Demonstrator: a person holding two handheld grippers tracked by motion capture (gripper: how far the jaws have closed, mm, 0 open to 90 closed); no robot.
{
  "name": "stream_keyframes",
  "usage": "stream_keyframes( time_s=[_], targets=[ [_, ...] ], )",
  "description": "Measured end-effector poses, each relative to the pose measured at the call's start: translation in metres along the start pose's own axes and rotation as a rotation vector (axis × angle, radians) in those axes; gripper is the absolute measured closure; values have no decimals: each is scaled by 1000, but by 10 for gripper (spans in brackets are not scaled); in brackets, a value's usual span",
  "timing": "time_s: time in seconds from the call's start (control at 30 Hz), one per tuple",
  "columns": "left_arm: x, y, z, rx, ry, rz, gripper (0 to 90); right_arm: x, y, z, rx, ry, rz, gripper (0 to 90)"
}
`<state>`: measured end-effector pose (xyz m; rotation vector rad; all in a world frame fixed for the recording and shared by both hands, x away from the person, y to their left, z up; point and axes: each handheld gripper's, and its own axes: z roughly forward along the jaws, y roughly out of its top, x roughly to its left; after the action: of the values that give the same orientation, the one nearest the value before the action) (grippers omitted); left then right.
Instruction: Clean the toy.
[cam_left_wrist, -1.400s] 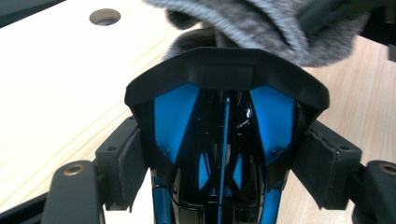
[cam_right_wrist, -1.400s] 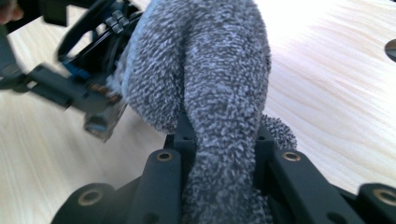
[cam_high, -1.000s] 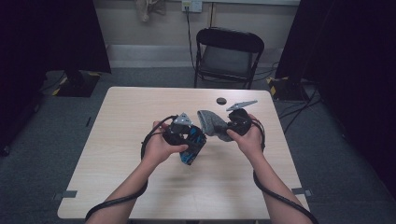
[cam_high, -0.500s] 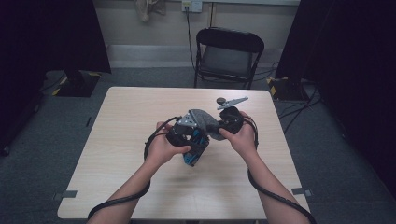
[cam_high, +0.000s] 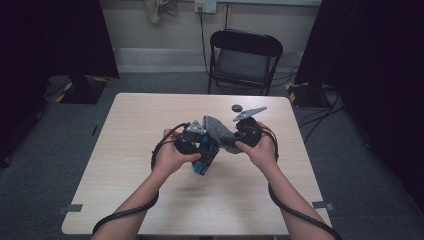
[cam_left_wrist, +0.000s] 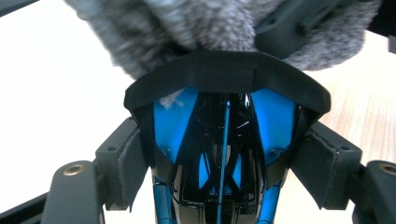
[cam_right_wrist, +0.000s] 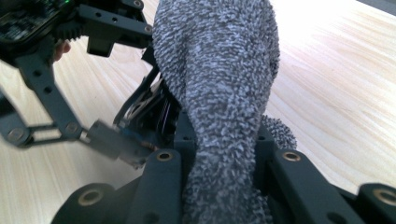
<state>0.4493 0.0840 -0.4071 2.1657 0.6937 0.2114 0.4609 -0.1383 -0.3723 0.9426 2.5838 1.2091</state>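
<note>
Two views: cloth (cam_right_wrist: 219, 93) pinched; case (cam_left_wrist: 224, 140) clamped.

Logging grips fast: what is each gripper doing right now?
Left gripper: shut on the blue toy.
Right gripper: shut on the grey cloth.

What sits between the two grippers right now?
A grey fuzzy cloth spans the gap in the high view, pinched in the right gripper and draped against the blue-and-black object in the left gripper.
</note>
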Motion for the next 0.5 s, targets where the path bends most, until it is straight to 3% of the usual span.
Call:
stream_keyframes(
  time_s=[0.5],
  targets=[
    [10, 0, -3, -10, 32, -25, 254, -3, -17, -11, -17, 24, 12, 726]
  ],
)
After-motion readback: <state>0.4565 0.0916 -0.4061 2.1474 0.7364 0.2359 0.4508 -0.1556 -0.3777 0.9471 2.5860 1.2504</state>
